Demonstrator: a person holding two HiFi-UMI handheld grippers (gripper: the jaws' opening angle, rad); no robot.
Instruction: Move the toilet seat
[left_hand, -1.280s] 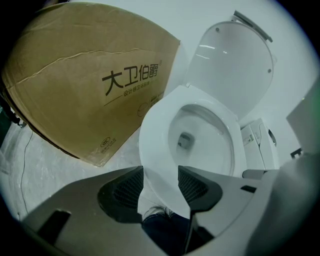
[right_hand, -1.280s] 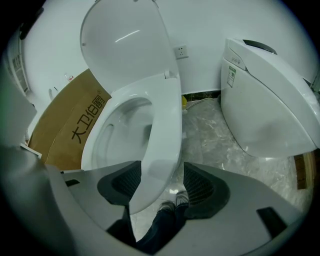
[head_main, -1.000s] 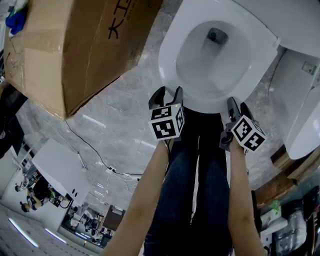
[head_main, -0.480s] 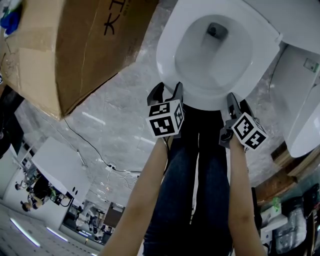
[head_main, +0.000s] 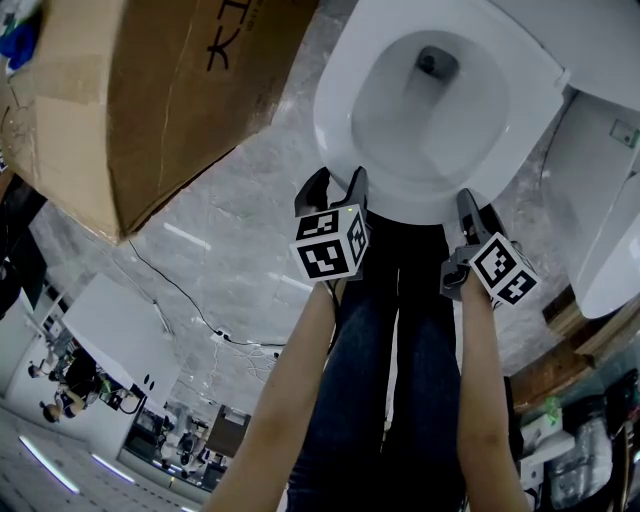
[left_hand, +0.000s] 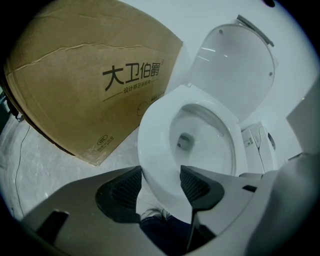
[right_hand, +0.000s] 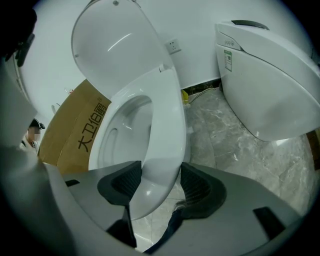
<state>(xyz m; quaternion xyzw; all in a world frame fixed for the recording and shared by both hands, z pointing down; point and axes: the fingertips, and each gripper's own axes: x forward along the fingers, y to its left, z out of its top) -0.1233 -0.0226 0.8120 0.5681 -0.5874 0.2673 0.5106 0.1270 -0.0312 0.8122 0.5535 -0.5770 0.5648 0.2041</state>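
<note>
Grey marbled floor (head_main: 230, 210) fills the middle of the head view, with a big cardboard box (head_main: 150, 90) at the upper left and a second white fixture (head_main: 600, 200) at the right edge. The toilet seat (head_main: 332, 120) lies flat on its bowl at the upper centre, and the lid (left_hand: 235, 70) stands raised behind it.

Both tools sit at the seat's near edge. The left gripper (head_main: 337, 185) has its jaws spread wide, having just been opening. In the left gripper view the front of the seat shows in the gap, but neither pad appears to press on it. The right gripper (head_main: 478, 210) has its jaws apart too, though they have just been closing a little. The seat's rim shows between them, again with no clear pinch.

The step looks like taking hold of the front rim so the seat can swing up toward the lid. To do it well, each tool should probably slide further on, one pad above the rim and one below, before closing. The plastic is smooth and curved, so a shallow bite at the edge may slip. Both sides should then rise together, following the hinge's arc.
</note>
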